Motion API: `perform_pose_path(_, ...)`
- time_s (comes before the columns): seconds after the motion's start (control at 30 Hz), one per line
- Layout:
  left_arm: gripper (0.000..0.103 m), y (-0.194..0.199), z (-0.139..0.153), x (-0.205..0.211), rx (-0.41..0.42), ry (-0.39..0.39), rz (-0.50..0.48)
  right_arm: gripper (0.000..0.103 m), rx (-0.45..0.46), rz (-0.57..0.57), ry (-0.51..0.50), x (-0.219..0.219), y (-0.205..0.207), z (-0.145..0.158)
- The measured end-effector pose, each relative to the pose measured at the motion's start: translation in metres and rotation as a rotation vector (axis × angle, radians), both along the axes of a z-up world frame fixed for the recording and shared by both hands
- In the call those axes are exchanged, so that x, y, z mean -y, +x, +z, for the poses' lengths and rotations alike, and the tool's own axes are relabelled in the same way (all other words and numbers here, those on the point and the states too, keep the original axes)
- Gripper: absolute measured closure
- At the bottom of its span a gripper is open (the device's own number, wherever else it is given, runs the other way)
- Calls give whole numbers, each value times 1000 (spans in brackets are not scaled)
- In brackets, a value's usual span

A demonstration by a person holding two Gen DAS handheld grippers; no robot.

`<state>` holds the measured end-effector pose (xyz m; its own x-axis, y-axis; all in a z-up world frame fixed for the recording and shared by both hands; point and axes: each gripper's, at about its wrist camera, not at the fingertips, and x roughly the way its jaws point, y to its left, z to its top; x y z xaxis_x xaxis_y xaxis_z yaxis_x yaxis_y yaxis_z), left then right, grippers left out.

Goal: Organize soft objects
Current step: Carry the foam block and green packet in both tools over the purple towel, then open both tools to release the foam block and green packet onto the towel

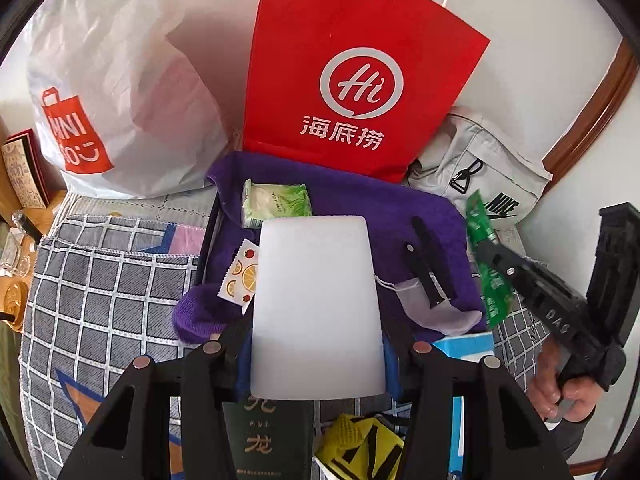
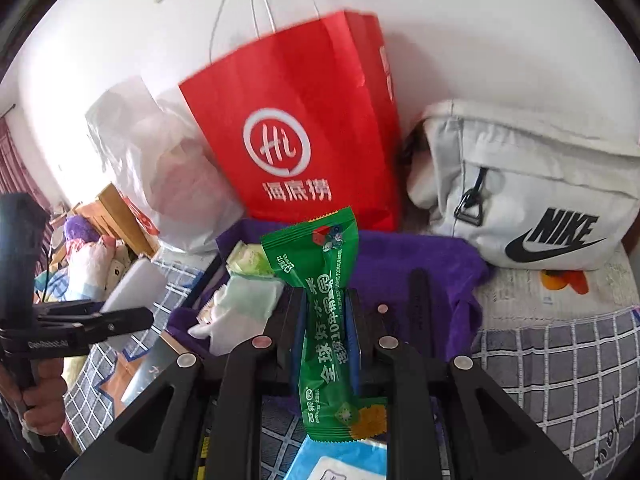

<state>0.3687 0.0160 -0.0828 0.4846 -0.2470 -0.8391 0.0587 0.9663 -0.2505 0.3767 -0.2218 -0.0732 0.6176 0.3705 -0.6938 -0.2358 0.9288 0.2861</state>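
My left tongs [image 1: 316,344] are clamped on a white foam block [image 1: 316,304], held above the purple towel [image 1: 360,208]. My right tongs [image 2: 326,320] are pinched nearly shut on a green wet-wipe packet [image 2: 324,312], upright over that towel, in front of the red paper bag [image 2: 304,128].

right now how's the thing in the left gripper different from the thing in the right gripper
The left gripper holds a plain white block, broad, flat-faced and unprinted. The right gripper holds a green packet, narrow, crinkled and covered in print. The white block fills the gap between widely spread fingers; the green packet sits between fingers set close together. Both are gripped upright above the purple towel.
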Motion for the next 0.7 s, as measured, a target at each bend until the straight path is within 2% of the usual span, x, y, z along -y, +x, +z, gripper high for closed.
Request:
perform_pose_path(0.2,56,23,-10,10,-21,0,-18,84,-110,48,44,-7,19,-34)
perform_pose_path(0.4,56,45,-25,22,-55,-10,-30,84,-178,58,22,-14,28,-57)
perform_pose_path(0.5,56,54,-35,29,-78,-32,-48,84,-200,49,22,-11,31,-64)
perform_pose_path(0.63,56,65,-50,39,-109,-37,-66,82,-182,41,70,-5,33,-64)
perform_pose_path(0.7,56,68,-54,42,-116,-44,-71,82,-194,57,54,-7,35,-67)
